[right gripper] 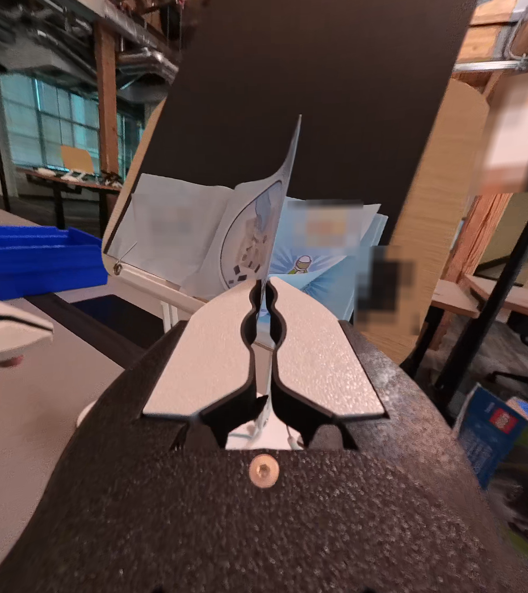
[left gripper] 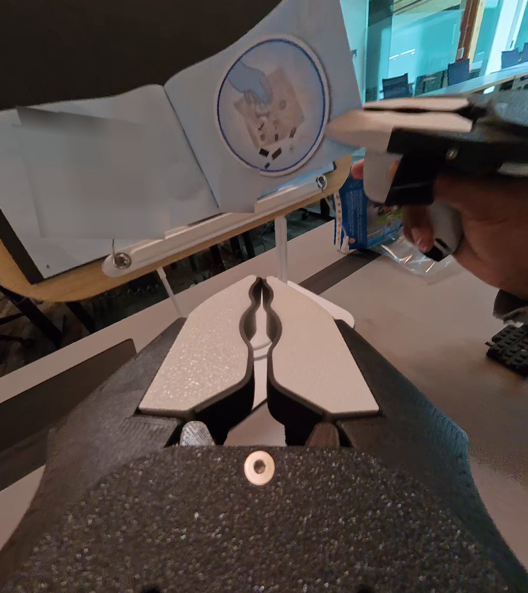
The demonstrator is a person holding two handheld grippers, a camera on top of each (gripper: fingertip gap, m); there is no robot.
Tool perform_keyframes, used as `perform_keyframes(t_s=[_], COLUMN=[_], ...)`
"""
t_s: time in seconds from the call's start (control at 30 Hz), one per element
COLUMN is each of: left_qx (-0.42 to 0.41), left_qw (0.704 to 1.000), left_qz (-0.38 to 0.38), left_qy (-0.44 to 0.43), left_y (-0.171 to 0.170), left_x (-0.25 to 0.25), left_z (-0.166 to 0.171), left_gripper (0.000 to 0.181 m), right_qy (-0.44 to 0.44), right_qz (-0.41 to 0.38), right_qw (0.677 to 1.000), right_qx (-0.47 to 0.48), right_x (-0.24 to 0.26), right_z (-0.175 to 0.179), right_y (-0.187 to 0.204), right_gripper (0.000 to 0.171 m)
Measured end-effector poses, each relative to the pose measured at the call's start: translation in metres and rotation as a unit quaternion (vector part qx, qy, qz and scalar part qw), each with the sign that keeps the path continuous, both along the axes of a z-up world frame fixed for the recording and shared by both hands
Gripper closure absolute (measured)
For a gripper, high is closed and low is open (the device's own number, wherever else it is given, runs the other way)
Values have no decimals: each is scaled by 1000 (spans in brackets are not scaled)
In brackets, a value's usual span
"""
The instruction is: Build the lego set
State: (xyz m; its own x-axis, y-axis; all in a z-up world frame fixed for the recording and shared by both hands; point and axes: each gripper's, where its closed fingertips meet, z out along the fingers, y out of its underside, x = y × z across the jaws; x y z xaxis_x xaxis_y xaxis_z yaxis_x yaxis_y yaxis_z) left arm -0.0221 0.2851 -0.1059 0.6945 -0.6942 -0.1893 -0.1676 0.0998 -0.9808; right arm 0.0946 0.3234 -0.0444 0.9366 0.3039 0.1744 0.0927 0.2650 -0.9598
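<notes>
The instruction booklet (left gripper: 128,167) lies open on a wooden book stand (left gripper: 73,285) at the back of the table. My right gripper (right gripper: 264,285) is shut on the edge of one booklet page (right gripper: 275,218) and holds it lifted away from the stand. In the left wrist view this gripper (left gripper: 333,128) meets the right edge of the page with the round picture (left gripper: 272,106). My left gripper (left gripper: 262,284) is shut with nothing between its fingers, above the table in front of the stand. A black Lego plate (left gripper: 525,351) lies on the table at the right.
A blue Lego box (left gripper: 359,211) and a clear plastic bag (left gripper: 416,260) sit behind the person's hand (left gripper: 497,237). A blue bin (right gripper: 31,260) stands left of the stand. Another Lego box (right gripper: 493,439) lies low at the right. Spacing between my two grippers at the tips: around 15 cm. Left tips and right tips are each some 25 cm from the black Lego plate (left gripper: 525,351).
</notes>
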Motion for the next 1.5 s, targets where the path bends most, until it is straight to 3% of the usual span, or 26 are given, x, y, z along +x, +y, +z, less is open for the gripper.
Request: perform_keyframes(t_s=[0.13, 0.27, 0.4, 0.57, 0.73, 1.0, 1.2, 1.3, 1.37, 1.5], left_qx=[-16, -43, -48, -73, -58, -54, -49, -64, -72, -83], left_qw=[999, 995, 994, 992, 995, 998, 998, 996, 995, 994], left_qz=[-41, -80, -83, -75, -48, -8, 3, -10, -19, -22], left_qy=[-23, -46, -55, -68, -67, -45, -45, -58, -63, -68], left_y=[-2, 4, 15, 24, 28, 40, 45, 44, 41, 39], left_x=[17, 46, 72, 87, 76, 38, 14, 12, 15, 14], left_z=[30, 69, 90, 86, 83, 81, 85, 87, 88, 91], left_gripper=[174, 150, 146, 154, 181, 181, 181, 181, 181, 181], right_qy=[-50, -97, -122, -143, -165, -171, -185, -247, -288, -337], right_qz=[-11, -23, -25, -29, -24, 3, 43, 9, -60, -155], right_qw=[999, 995, 992, 988, 985, 984, 981, 968, 953, 917], right_qx=[12, 23, 31, 41, 49, 54, 35, 44, 70, 146], right_x=[-10, -19, -26, -31, -41, -56, -77, -94, -94, -94], right_z=[-2, -4, -4, -2, -3, -5, -9, -21, -21, -4], right_y=[-2, -3, -5, -7, -10, -15, -19, -14, -5, 1], right_gripper=[169, 168, 168, 168, 168, 165, 134, 121, 118, 127])
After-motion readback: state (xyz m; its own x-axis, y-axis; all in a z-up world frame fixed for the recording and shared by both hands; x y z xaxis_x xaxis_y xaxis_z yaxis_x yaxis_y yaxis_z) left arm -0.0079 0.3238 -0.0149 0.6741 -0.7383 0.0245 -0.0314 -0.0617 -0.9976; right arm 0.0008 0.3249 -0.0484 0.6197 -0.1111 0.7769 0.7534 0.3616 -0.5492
